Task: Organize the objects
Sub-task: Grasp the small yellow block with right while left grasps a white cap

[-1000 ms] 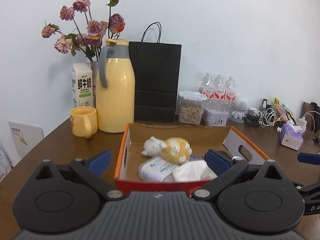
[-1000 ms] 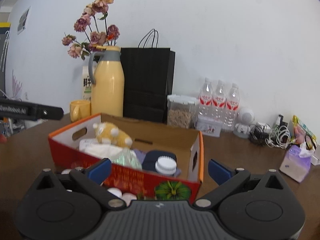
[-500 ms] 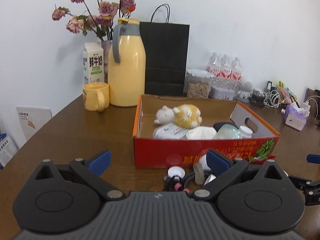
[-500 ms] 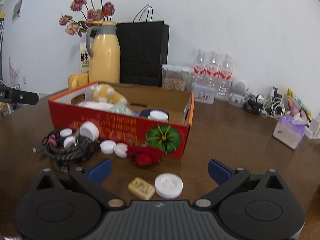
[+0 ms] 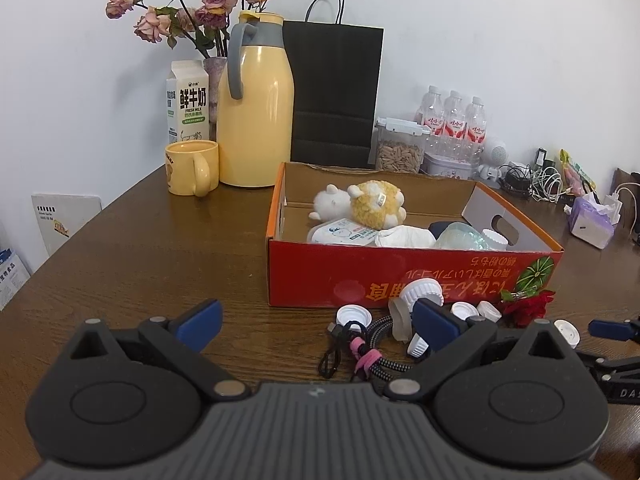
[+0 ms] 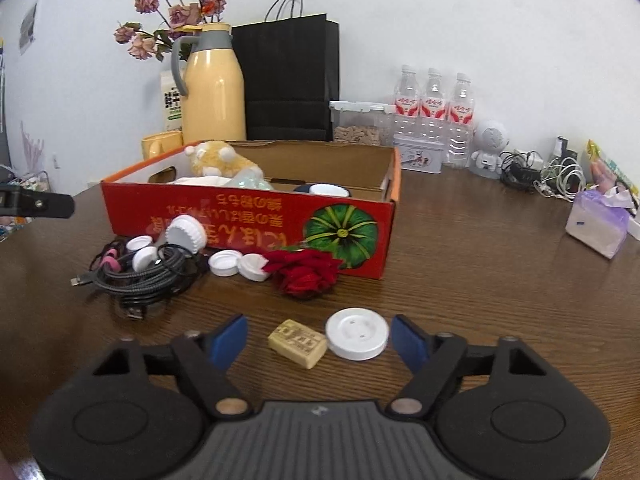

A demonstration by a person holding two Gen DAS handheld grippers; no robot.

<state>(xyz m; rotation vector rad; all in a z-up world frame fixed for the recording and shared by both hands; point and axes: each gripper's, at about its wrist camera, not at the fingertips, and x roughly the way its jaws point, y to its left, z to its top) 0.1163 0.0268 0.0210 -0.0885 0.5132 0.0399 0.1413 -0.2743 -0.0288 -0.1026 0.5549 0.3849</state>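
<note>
Yellow block and white round lid lie touching on the worktop, both between the blue pads of the right claw, just ahead of it. Block's long axis runs slantwise across the gap. Right claw is closing, pads not yet on either, nothing gripped. Left claw spread wide, empty, aimed at the cable bundle in front of the red box. Right hand is nearer the block. Counts: one block, one flat lid, one red flower, about five small white caps by the cable, one box.
</note>
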